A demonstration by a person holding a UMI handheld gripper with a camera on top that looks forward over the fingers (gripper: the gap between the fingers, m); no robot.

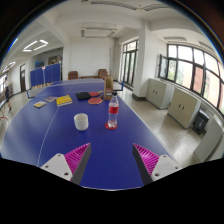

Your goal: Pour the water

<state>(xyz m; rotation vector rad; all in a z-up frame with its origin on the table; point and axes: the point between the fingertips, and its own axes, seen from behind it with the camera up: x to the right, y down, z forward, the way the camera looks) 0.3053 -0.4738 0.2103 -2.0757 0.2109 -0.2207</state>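
Note:
A clear water bottle [113,112] with a red label stands upright on a red coaster on the blue table [60,135], beyond my fingers and a little right of centre. A white cup [81,121] stands on the table to the bottle's left, apart from it. My gripper [112,158] is open and empty, its pink pads [76,157] spread wide, well short of both the bottle and the cup.
Farther back on the table lie a yellow book [64,100], a red plate [95,100] and other small items. Chairs [73,75] stand at the far end. Cabinets [158,93] line the window wall at right. The table's right edge runs past the bottle.

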